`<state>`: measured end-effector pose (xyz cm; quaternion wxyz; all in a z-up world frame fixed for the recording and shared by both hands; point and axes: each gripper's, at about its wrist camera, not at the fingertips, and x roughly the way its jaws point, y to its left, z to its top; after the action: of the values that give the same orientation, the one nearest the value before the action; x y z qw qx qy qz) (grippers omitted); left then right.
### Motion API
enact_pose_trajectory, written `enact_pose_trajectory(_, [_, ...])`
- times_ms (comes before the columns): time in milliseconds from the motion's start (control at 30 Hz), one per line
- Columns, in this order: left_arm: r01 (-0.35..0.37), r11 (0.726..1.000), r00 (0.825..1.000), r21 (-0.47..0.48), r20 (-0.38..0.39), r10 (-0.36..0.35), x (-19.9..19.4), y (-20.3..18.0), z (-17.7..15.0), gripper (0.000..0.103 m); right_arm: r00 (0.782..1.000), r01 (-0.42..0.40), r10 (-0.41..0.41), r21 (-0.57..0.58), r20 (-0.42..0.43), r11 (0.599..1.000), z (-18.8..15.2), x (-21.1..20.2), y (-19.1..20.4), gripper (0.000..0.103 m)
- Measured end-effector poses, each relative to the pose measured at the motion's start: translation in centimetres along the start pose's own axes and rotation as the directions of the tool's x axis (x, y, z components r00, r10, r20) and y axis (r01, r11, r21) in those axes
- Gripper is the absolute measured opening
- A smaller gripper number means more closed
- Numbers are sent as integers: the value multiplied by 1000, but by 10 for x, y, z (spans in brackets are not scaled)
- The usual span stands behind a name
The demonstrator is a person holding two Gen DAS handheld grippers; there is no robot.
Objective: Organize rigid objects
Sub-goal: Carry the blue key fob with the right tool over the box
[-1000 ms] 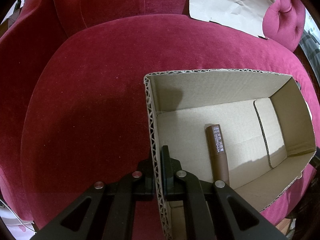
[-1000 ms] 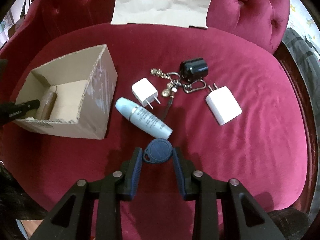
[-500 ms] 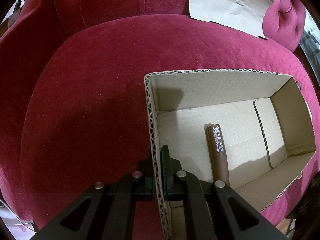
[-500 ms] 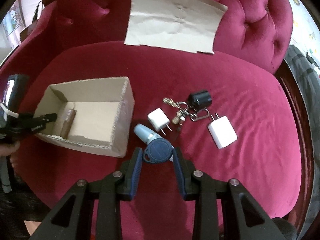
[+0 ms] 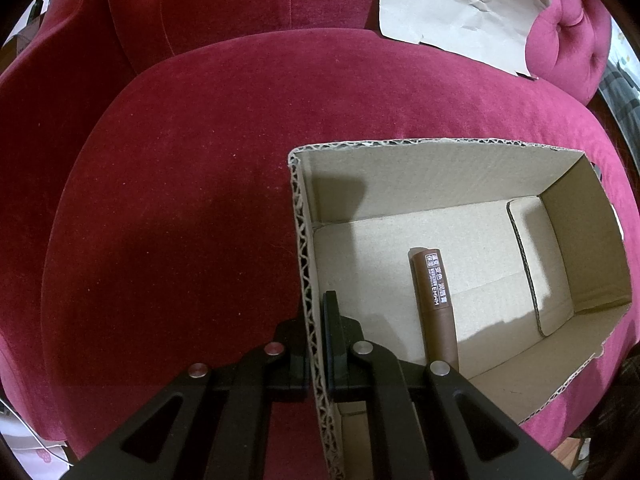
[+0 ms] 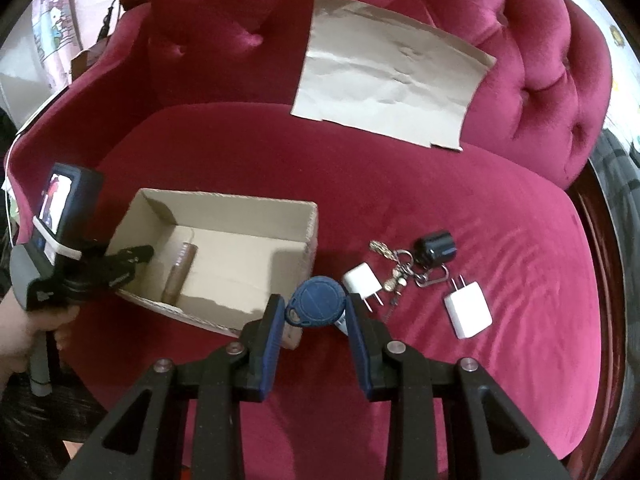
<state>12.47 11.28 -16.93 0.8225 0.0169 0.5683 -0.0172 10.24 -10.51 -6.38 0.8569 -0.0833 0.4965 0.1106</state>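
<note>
Brown tube (image 5: 436,304) | label reads "EMMM" | in cardboard box (image 5: 440,168)

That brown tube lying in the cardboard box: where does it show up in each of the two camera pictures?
Left wrist view: the brown tube lies lower right of centre, on the box floor, just right of the left gripper.
Right wrist view: the tube is left of centre, inside the box, small and partly shadowed.
Shared landmark: the cardboard box, whose wall the left gripper clamps.
</note>
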Motion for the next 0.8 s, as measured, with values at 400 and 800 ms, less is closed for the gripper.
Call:
enact_pose_trajectory(400, [3, 1000, 1000, -3, -1, -3, 1, -2, 0, 5, 998, -63, 64, -106, 2, 992, 17, 7, 46, 33])
enact_pose_trajectory(800, [6, 1000, 1000, -4, 0, -6, 1, -1, 0, 5, 993, -115, 113, -154, -23, 981, 27, 28, 86, 33])
